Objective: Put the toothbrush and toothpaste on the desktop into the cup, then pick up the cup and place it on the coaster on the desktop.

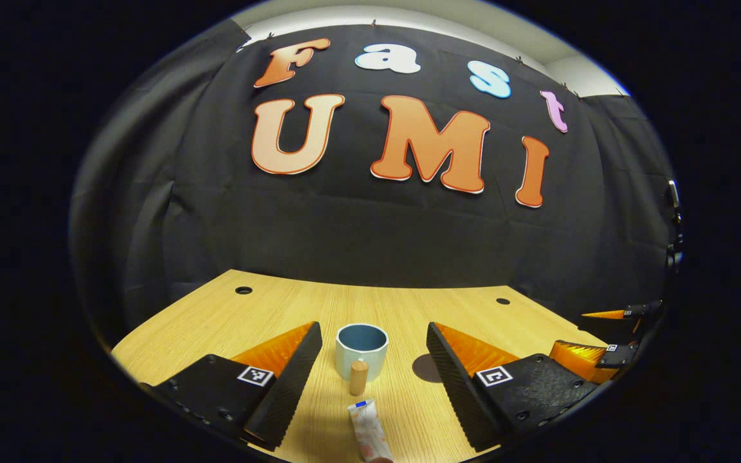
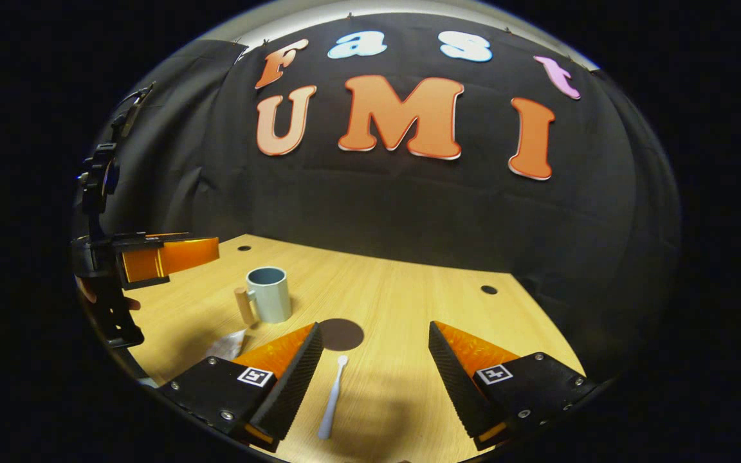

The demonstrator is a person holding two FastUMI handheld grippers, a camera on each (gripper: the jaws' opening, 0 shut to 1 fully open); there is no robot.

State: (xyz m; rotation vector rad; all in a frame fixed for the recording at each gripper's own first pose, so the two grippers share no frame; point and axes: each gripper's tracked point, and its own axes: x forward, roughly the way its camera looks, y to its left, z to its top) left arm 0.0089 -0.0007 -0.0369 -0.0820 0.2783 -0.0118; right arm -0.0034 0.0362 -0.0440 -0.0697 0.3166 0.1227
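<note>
Both grippers spread wide: left gripper (image 1: 374,363) over red-white toothpaste tube (image 1: 370,437), right gripper (image 2: 374,360) over white plastic toothbrush (image 2: 332,399); pale blue ceramic cup (image 2: 268,294) empty.

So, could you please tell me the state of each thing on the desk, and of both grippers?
cup: upright, empty, standing on the bare desktop, off the coaster
toothpaste: lying flat, near the cup's handle
toothbrush: lying flat
coaster: flat, nothing on it
left gripper: open, holding nothing
right gripper: open, holding nothing
</note>
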